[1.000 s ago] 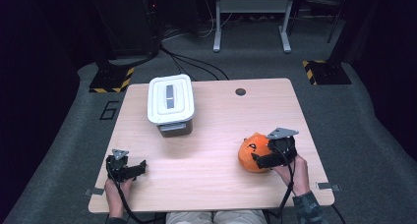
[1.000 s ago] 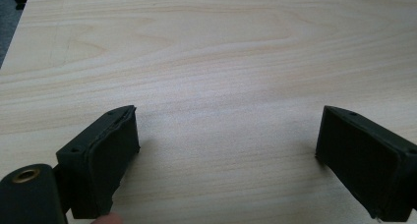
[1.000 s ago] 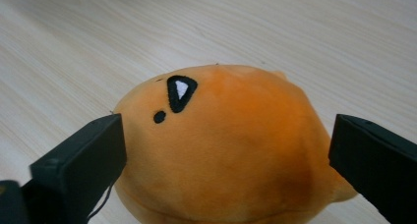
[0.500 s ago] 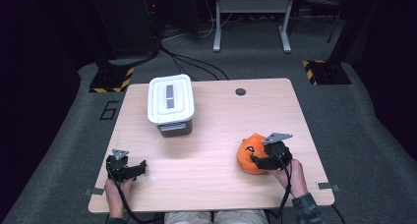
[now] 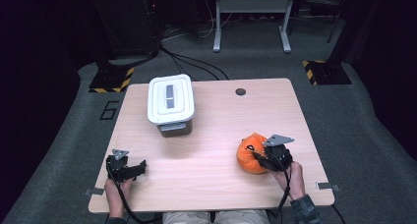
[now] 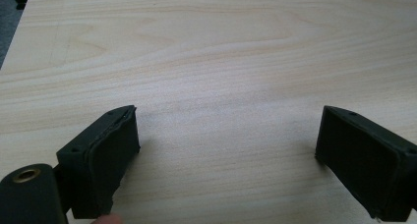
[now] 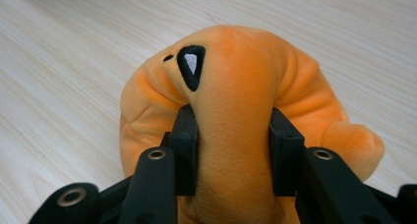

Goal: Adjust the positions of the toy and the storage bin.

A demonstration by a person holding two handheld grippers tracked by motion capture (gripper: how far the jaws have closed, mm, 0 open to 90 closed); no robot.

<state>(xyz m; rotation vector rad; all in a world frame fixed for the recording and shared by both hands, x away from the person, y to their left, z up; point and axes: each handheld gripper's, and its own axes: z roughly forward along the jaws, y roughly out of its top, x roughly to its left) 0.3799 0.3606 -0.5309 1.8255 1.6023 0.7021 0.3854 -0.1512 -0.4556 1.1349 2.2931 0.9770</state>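
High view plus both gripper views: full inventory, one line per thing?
plush toy: 1, orange with a black-edged eye patch, right front of table, pinched between right tongs
lidded box: 1, white lid on grey base, left rear of table
table: 1, light wood, with a dark round hole near its rear edge
left tongs: 1, black, open over bare table, left front
right tongs: 1, black, just closed on the plush toy

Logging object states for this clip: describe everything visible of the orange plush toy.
The orange plush toy is soft and fuzzy-looking, rounded and lumpy, with a black-edged triangular patch with a white centre and a small black dot. It lies on the wooden table near its front right. The right gripper, jaws just closing, pinches a fold of it, denting the fabric.
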